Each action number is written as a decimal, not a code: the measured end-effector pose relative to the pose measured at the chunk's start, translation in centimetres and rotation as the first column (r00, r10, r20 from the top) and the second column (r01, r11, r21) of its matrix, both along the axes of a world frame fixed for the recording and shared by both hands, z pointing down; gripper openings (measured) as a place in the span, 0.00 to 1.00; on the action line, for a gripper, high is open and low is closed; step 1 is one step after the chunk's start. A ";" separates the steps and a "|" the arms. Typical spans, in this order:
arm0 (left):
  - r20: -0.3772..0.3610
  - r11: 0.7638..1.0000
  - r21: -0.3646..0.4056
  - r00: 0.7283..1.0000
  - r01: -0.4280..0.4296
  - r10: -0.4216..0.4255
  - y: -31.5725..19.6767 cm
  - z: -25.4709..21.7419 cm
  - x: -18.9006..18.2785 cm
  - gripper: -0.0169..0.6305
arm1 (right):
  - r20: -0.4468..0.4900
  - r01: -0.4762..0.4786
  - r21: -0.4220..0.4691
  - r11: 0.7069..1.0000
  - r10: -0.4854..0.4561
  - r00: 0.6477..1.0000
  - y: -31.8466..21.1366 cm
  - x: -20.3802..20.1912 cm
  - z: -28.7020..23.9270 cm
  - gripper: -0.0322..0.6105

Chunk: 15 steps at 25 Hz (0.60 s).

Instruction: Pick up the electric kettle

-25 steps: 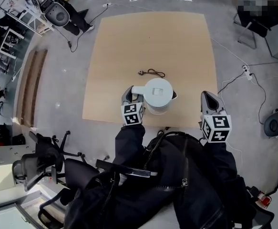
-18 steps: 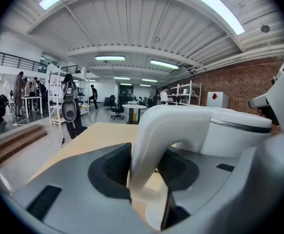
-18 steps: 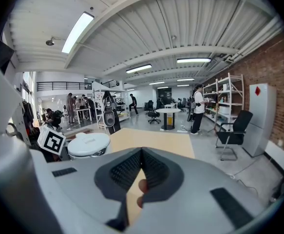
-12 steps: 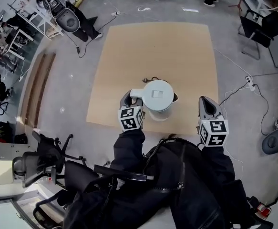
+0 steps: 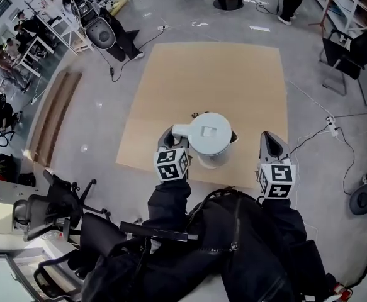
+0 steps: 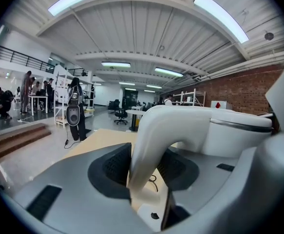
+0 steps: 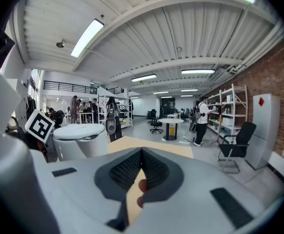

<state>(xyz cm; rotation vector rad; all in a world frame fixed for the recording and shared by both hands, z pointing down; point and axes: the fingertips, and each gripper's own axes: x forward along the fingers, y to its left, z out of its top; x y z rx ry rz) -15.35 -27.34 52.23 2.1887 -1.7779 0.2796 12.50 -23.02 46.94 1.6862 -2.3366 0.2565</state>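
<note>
Between my left gripper's [image 6: 144, 167] jaws the electric kettle [image 5: 208, 138] handle reads as smooth white plastic with a soft sheen, lid and body alike. The pads [image 6: 114, 166] on it are black, finely ribbed and matt, rubber by the look, set in a matt grey moulded plastic shell, and my right gripper [image 7: 141, 172] is built the same. Beneath both grippers the board [image 5: 233, 74] is pale brown, flat and matt, like plywood or fibreboard; beyond it the grey floor [image 5: 101, 118] is smooth with a dull shine, and my sleeves [image 5: 169, 200] behind the grippers are dark cloth.
</note>
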 end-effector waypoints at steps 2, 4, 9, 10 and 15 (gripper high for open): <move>-0.009 1.000 0.000 1.000 0.004 -0.004 0.0 -0.5 -0.2 0.25 | 0.000 0.006 0.011 1.000 -0.006 1.000 -0.4 -0.4 -0.4 0.05; -0.013 1.000 0.002 1.000 0.008 -0.008 0.0 -1.0 -0.4 0.25 | 0.002 0.012 0.017 1.000 -0.012 1.000 -0.9 -0.7 -0.5 0.05; -0.006 1.000 0.014 1.000 0.022 -0.022 1.0 -1.9 -0.1 0.25 | 0.010 0.023 0.018 1.000 -0.023 1.000 -0.6 -0.6 -0.1 0.05; -0.006 1.000 0.020 1.000 0.024 -0.024 1.0 -2.2 0.0 0.25 | 0.011 0.023 0.021 1.000 -0.023 1.000 -0.6 -0.4 -0.2 0.05; -0.014 0.998 0.052 1.000 0.023 -0.022 0.7 -3.6 -0.1 0.25 | 0.020 0.007 0.055 0.998 -0.008 1.000 -1.2 -0.1 -1.4 0.05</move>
